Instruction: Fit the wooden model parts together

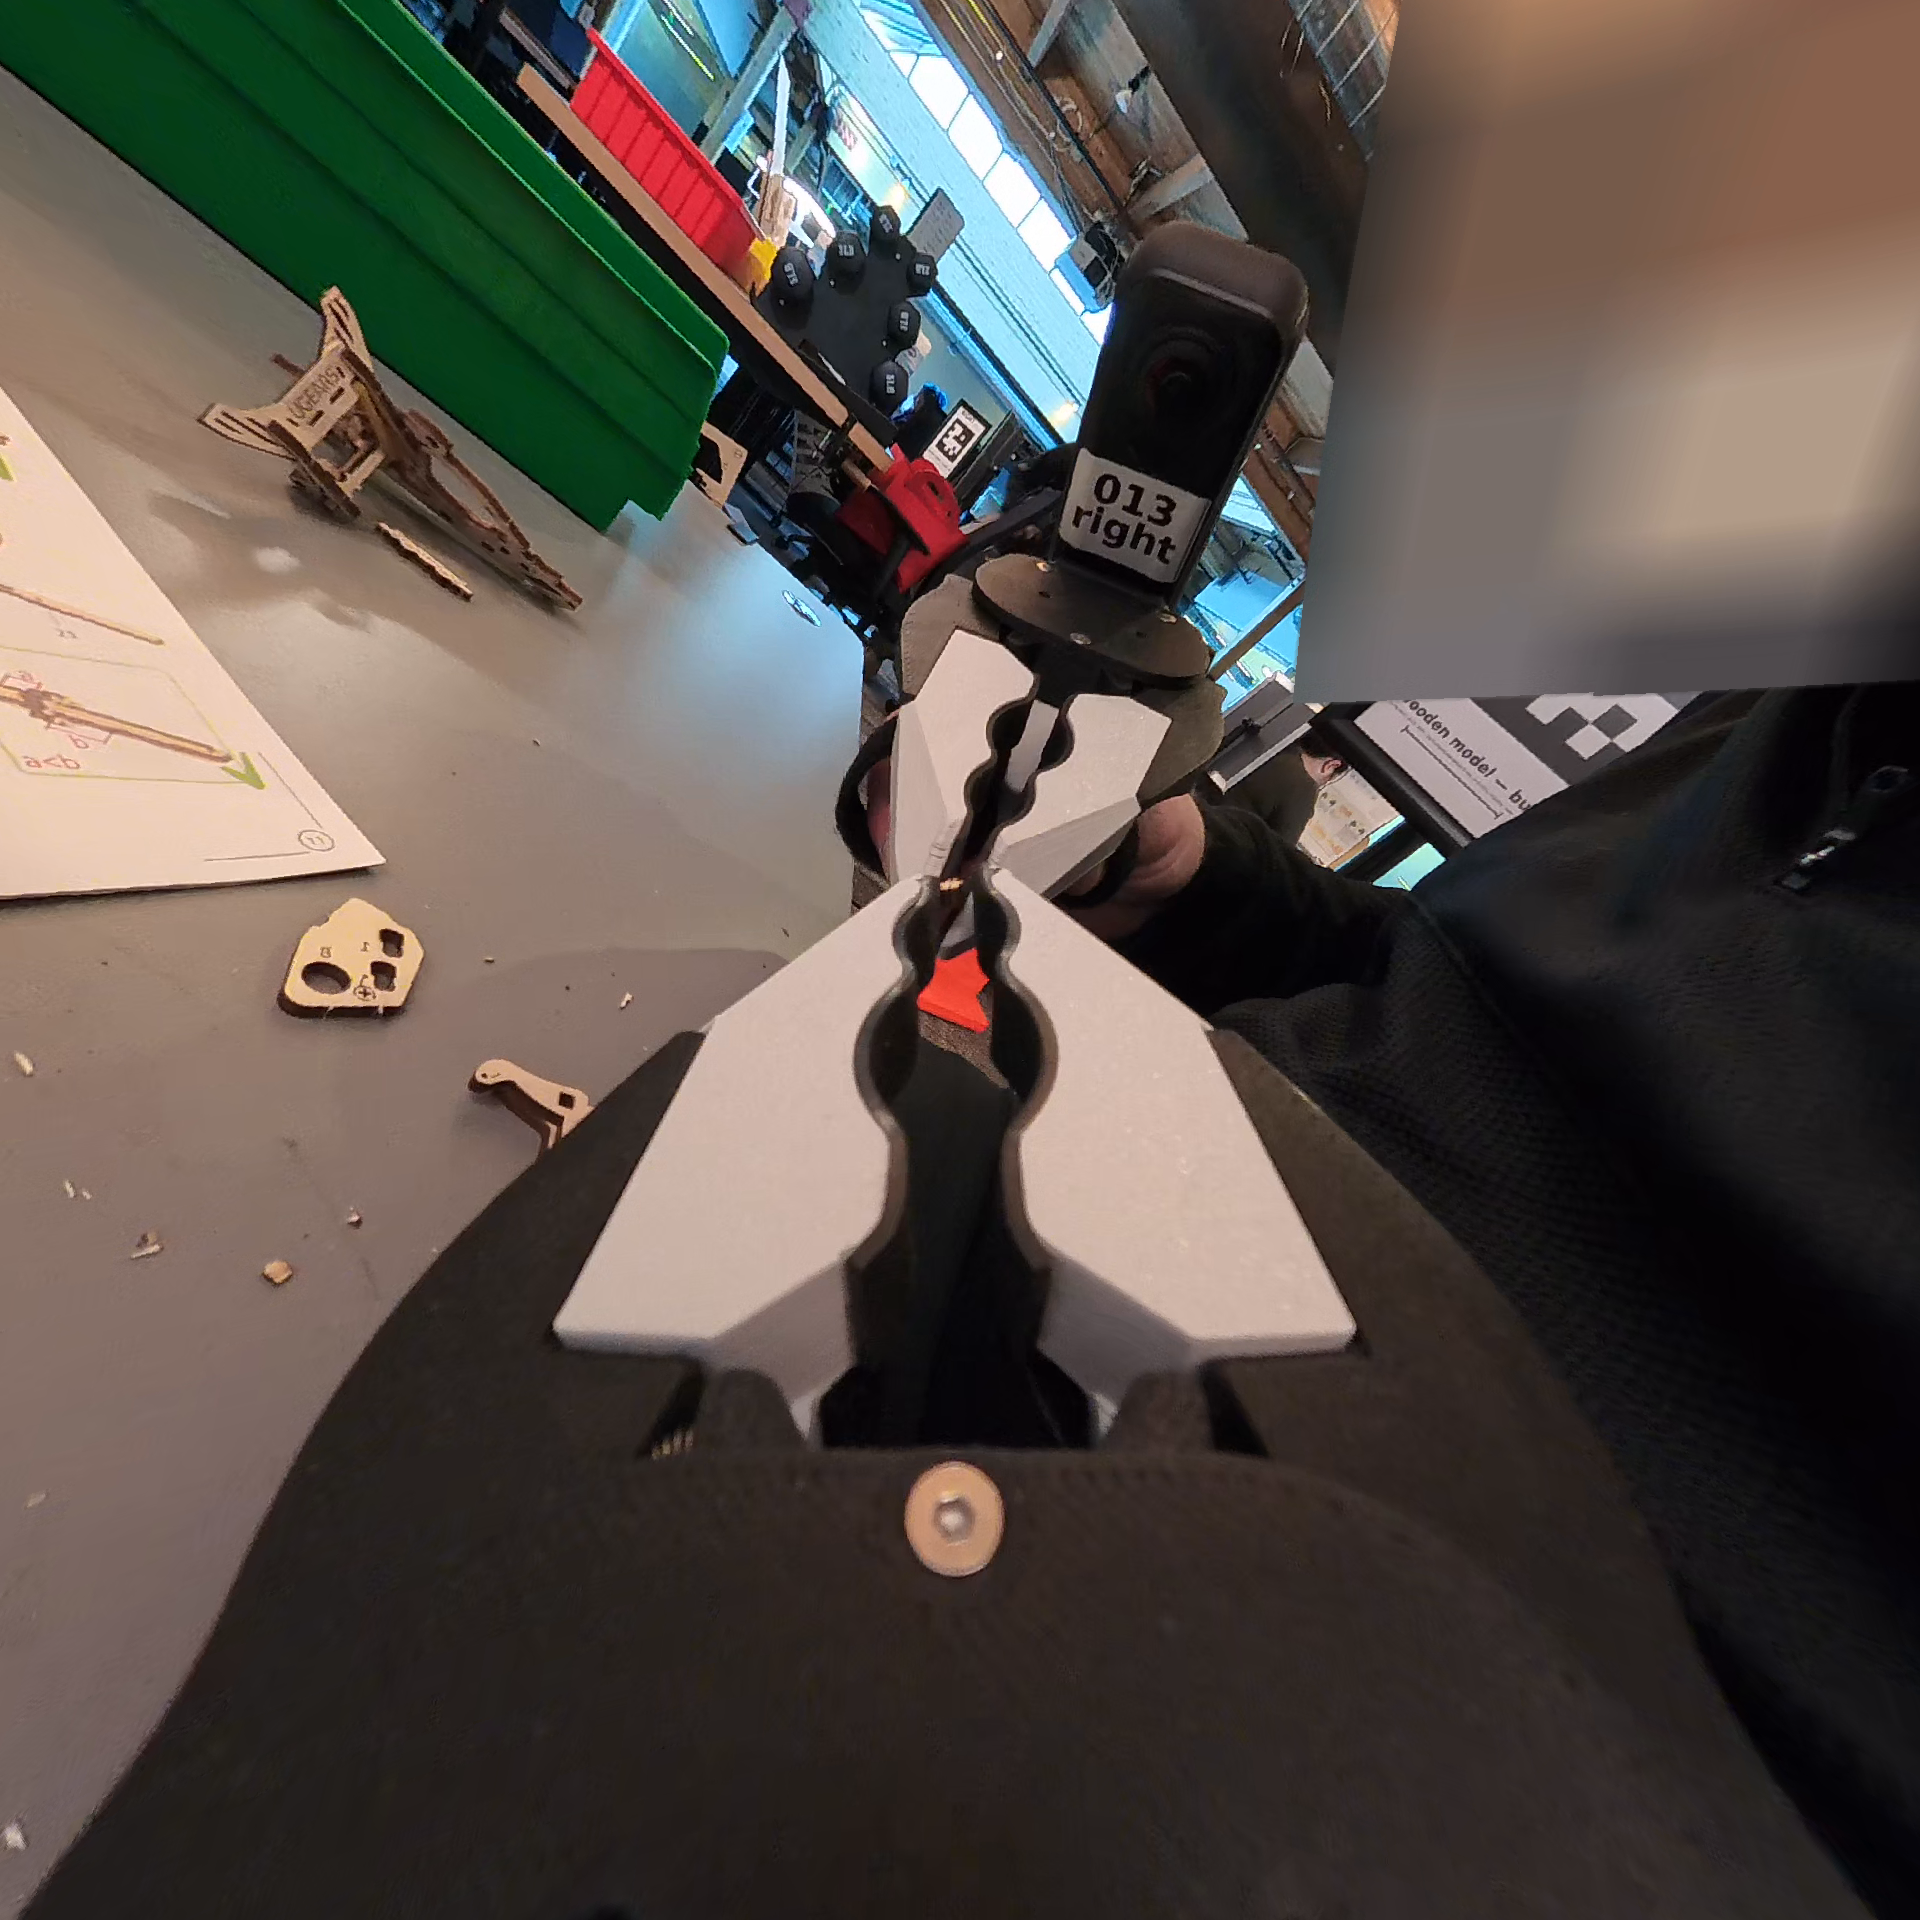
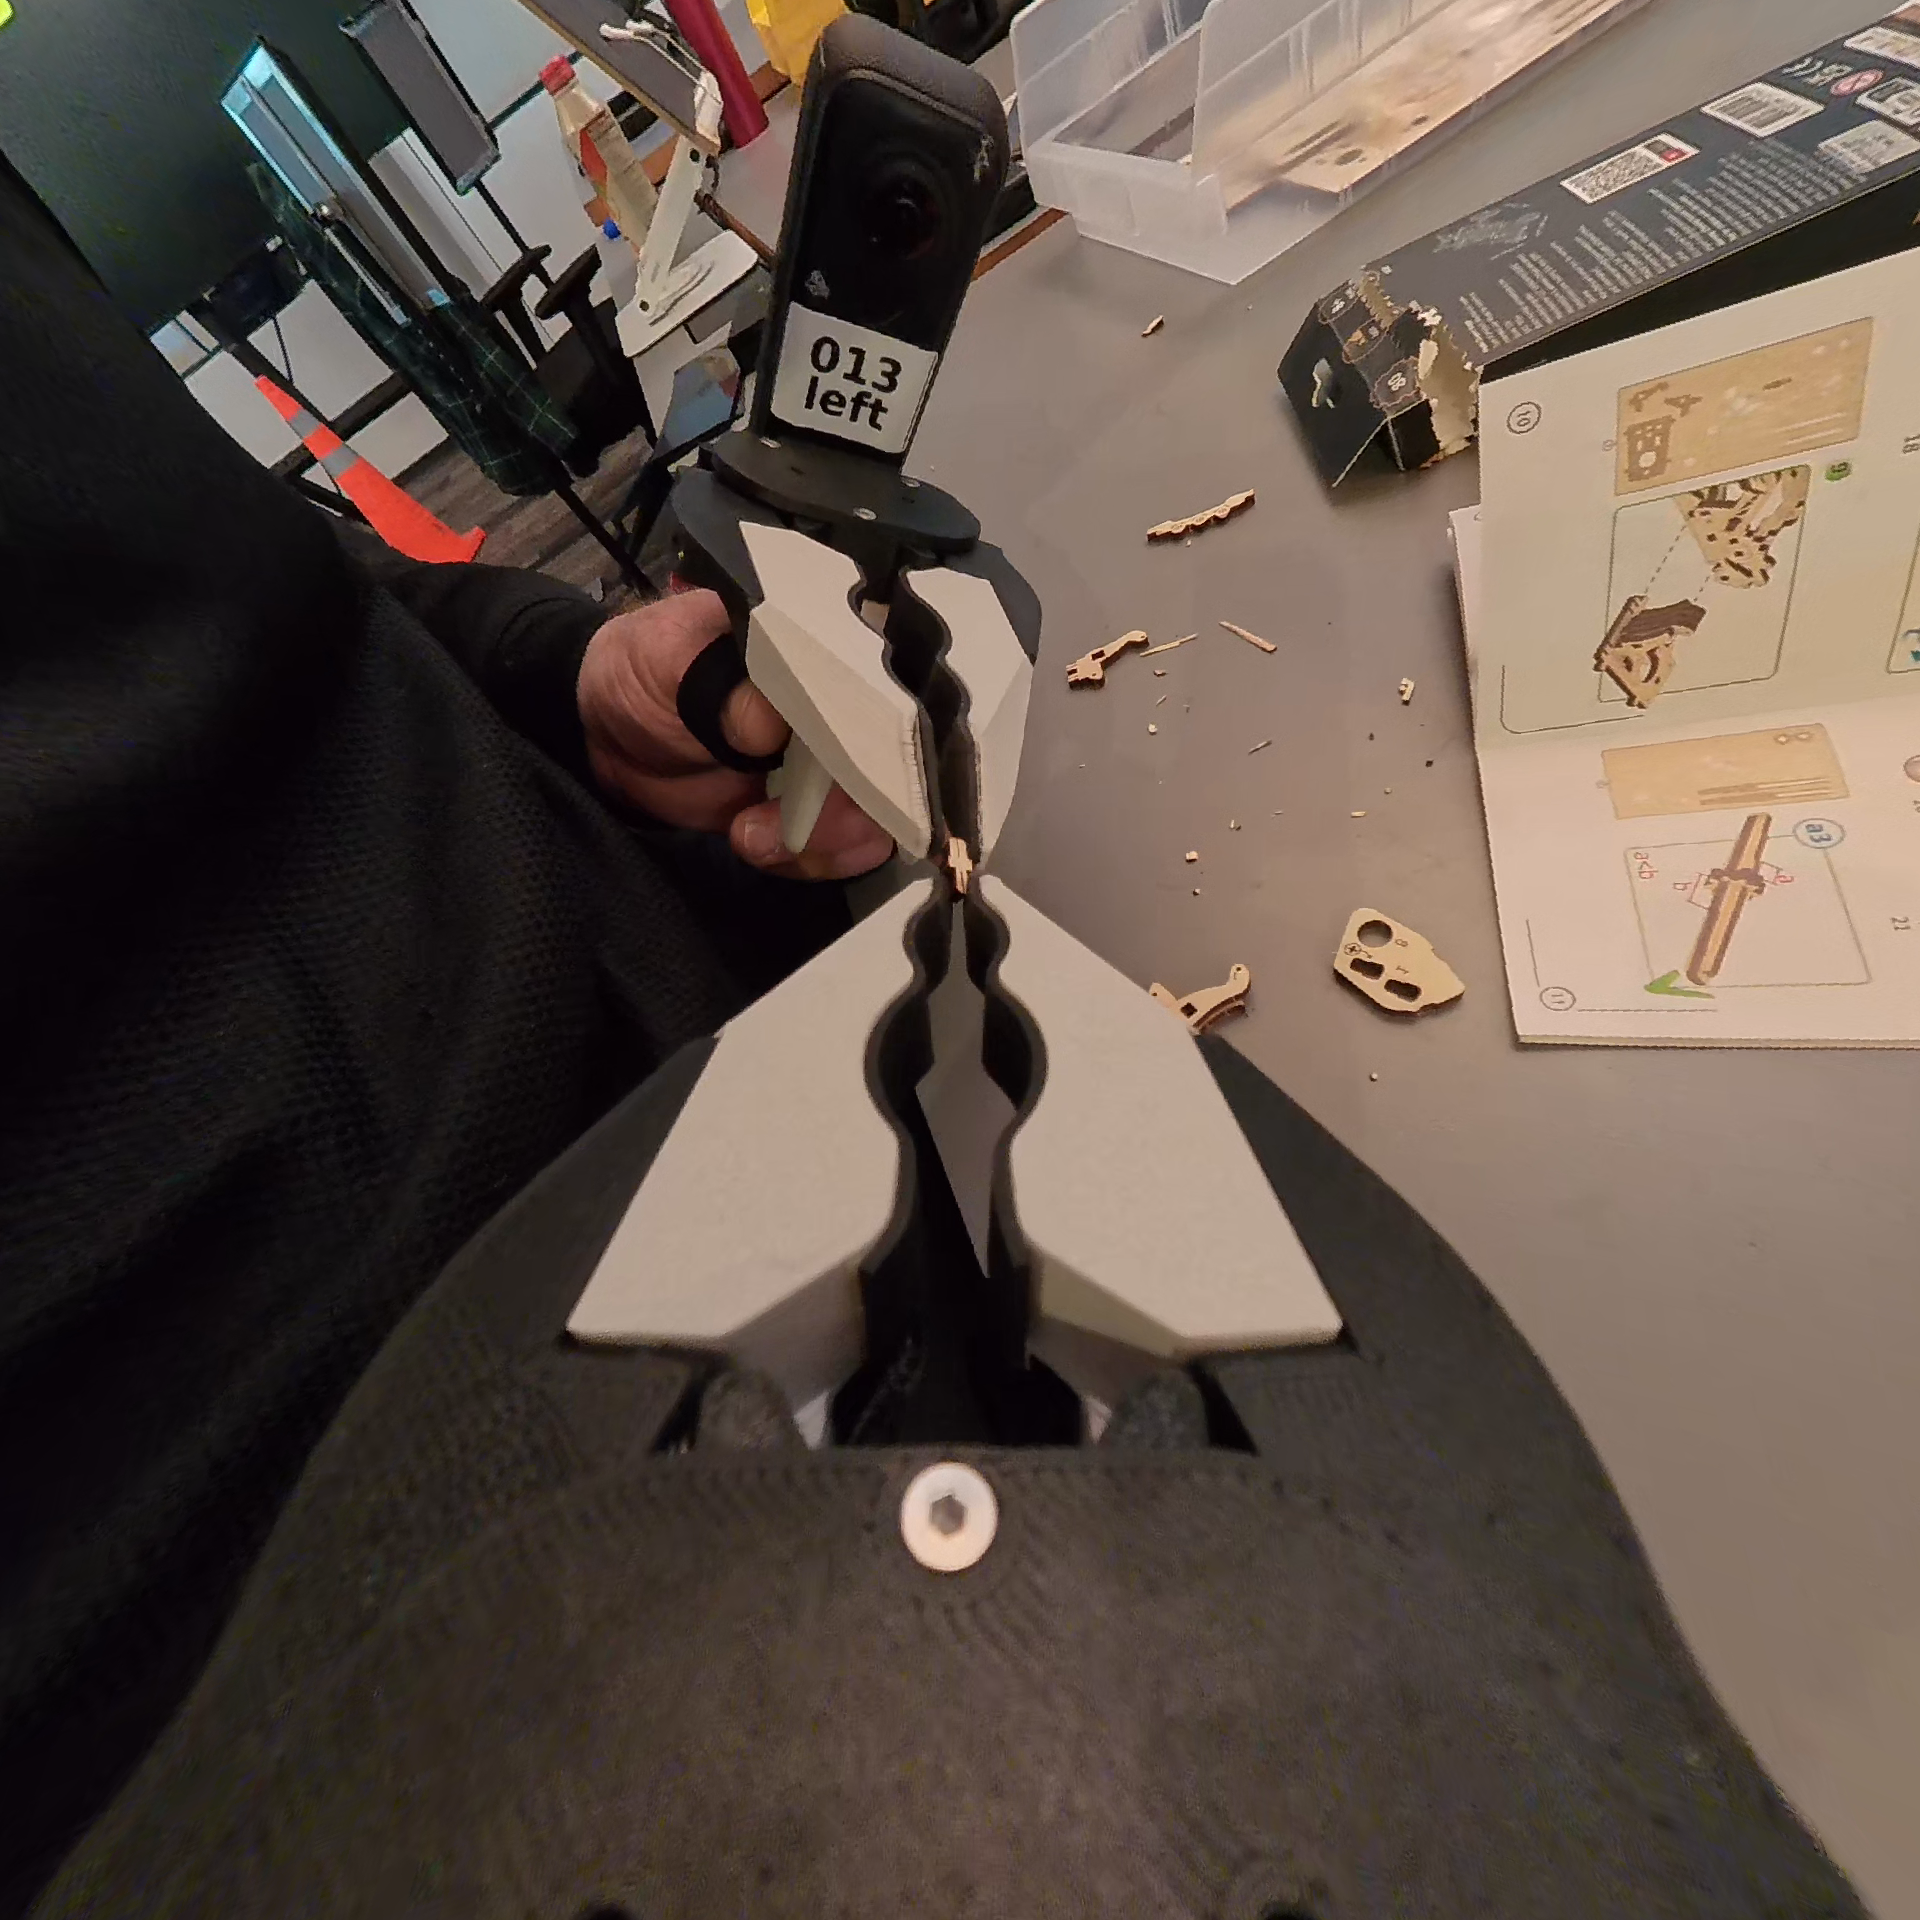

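My two grippers meet tip to tip above the grey table (image 1: 582, 790). Between the tips is a tiny pale wooden part (image 1: 948, 886), also in the right wrist view (image 2: 958, 868). My left gripper (image 1: 951, 902) is shut on its near end; it shows opposite in the right wrist view (image 2: 951, 836). My right gripper (image 2: 956, 902) is shut on the other end; it faces me in the left wrist view (image 1: 966, 854). A partly built wooden model (image 1: 384, 457) stands far left on the table.
A flat wooden plate with holes (image 1: 353, 961) (image 2: 1397, 961), a hook-shaped piece (image 1: 530, 1101) (image 2: 1205, 997) and wood chips lie near. An open instruction booklet (image 2: 1714, 675) (image 1: 135, 727), a torn black box (image 2: 1558, 291), clear trays (image 2: 1195, 135) and green bins (image 1: 416, 260) ring the table. My two grippers' fingertips are within a few centimetres of each other. The partly built wooden model (image 1: 384, 457) is about 25 centimeters from both grippers' fingertips.
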`<state>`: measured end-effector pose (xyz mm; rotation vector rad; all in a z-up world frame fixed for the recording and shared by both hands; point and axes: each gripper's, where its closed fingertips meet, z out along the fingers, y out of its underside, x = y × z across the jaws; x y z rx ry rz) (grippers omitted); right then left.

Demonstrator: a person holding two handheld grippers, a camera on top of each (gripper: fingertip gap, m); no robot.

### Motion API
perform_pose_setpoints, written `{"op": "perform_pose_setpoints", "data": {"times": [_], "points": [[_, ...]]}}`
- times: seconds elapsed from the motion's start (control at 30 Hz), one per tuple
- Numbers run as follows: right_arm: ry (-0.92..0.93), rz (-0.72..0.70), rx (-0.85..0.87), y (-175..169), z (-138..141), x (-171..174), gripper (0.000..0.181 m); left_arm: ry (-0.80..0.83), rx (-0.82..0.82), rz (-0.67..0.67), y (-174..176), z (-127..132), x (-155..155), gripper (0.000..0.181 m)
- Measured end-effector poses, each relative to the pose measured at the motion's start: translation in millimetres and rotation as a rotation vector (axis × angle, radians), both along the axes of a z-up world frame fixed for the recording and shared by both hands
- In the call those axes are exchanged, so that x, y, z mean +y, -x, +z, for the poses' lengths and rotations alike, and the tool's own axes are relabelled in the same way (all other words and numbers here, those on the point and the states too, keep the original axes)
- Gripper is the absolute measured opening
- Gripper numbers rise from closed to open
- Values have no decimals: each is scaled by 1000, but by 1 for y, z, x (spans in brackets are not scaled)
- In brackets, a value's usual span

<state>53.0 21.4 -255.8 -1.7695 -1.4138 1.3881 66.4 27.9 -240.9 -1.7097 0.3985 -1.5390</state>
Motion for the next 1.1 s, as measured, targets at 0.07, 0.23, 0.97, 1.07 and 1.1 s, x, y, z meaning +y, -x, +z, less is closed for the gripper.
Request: {"op": "perform_pose_setpoints", "data": {"times": [0.07, 0.23, 0.97, 1.07, 1.1], "points": [[2, -6, -1, 0, 0, 1, 0, 0, 2, 4, 0, 0, 1, 4], [7, -22, -4, 0, -2, 4, 0, 11, -7, 9, 1, -1, 2, 7], [11, -57, -12, -3, -5, 12, 0, 29, -19, 26, 3, -4, 6, 12], [11, -60, -12, -3, -6, 12, 0, 30, -17, 32, 4, -4, 7, 13], [11, -61, -12, -3, -6, 13, 0, 30, -17, 34, 4, -4, 7, 13]]}}
